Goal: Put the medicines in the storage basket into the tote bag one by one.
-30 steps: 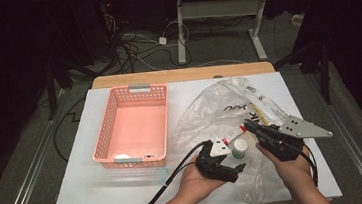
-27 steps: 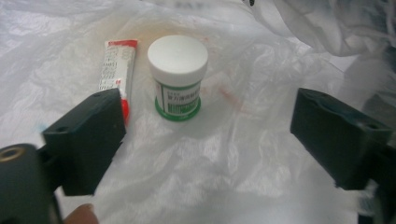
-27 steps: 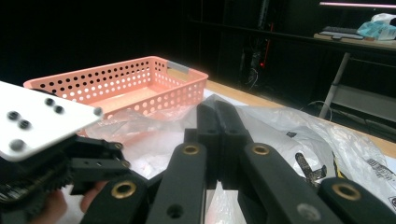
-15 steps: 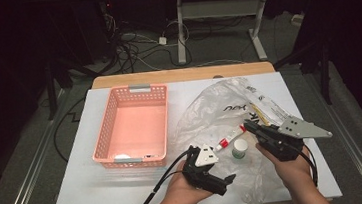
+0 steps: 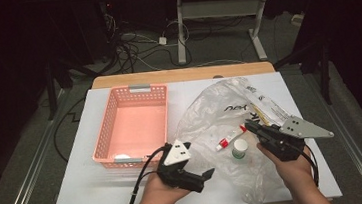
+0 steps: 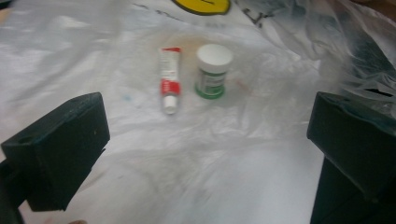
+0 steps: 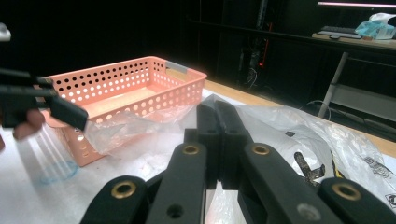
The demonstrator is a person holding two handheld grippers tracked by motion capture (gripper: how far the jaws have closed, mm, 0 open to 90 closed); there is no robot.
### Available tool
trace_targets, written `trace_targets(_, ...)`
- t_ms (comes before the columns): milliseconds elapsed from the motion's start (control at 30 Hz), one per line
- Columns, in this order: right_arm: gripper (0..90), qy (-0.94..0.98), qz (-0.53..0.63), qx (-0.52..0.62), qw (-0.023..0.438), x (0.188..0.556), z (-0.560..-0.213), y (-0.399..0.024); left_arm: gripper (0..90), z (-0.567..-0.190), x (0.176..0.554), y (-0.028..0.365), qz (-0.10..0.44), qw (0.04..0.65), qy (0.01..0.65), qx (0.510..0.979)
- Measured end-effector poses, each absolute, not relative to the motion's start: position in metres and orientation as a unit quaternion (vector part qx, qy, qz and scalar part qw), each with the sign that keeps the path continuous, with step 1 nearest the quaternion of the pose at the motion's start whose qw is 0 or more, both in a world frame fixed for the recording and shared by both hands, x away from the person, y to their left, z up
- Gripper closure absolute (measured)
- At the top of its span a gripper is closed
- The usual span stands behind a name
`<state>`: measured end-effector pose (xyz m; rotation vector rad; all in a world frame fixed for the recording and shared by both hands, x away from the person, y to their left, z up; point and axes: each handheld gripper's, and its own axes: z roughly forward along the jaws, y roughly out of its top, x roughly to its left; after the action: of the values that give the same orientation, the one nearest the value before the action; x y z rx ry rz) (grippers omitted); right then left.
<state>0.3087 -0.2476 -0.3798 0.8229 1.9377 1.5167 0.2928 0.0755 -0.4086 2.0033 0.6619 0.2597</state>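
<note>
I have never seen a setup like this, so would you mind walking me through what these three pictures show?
A person stands at a white table and holds a hand-held two-jaw gripper in each hand. The high view looks down from above; the other two come from cameras riding on each gripper, looking along its black jaws. On the table sit a pink perforated basket and a crumpled clear plastic bag. A red-and-white tube and a small white-capped jar lie on the bag. The left gripper has just been opening and holds nothing. The right gripper is shut, with the bag's plastic around its jaws; whether it pinches the bag is hard to tell.
</note>
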Motion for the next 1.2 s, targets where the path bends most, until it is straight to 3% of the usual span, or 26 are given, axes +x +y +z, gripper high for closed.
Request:
trace_targets(367, 90.0, 0.723, 0.560, 0.303, 0.268, 0.310, -0.381, -0.245, 3.6, -0.406, 0.307, 0.149, 0.157, 0.478, 0.350, 0.790)
trace_targets(600, 90.0, 0.723, 0.560, 0.304, 0.268, 0.310, -0.382, -0.245, 7.0, -0.411, 0.313, 0.175, 0.174, 0.470, 0.381, 0.777)
trace_targets(800, 90.0, 0.721, 0.561, 0.306, 0.268, 0.310, -0.381, -0.247, 15.1, -0.416, 0.316, 0.189, 0.178, 0.467, 0.400, 0.769)
trace_targets(1200, 90.0, 0.722, 0.558, 0.306, 0.269, 0.308, -0.381, -0.246, 57.4, -0.417, 0.325, 0.192, 0.161, 0.428, 0.446, 0.769)
